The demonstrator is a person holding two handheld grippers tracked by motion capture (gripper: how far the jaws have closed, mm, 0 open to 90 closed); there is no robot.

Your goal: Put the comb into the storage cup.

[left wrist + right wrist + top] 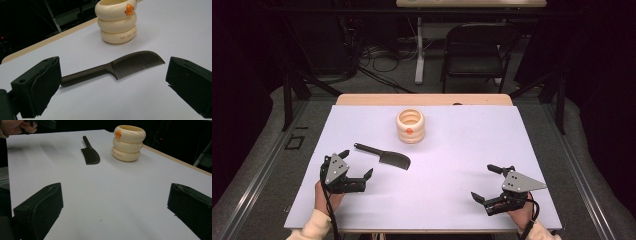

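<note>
A dark brown comb (384, 156) (117, 67) (90, 153) lies flat on the white table sheet, handle pointing left in the high view. Behind it stands a cream ringed cup (410, 126) (117, 21) (128, 143) with an orange duck-bill mark. My left gripper (357, 163) (112, 87) rests near the table's front left, open, its jaws wide apart just short of the comb. Over at the front right my right gripper (486, 182) (115, 212) is open too, with bare sheet between its jaws.
The white sheet (452, 165) covers most of a wooden table whose far edge (424, 99) shows. A black chair (474, 50) and cables stand on the floor beyond. The other hand (15, 126) appears at the top left of the right gripper view.
</note>
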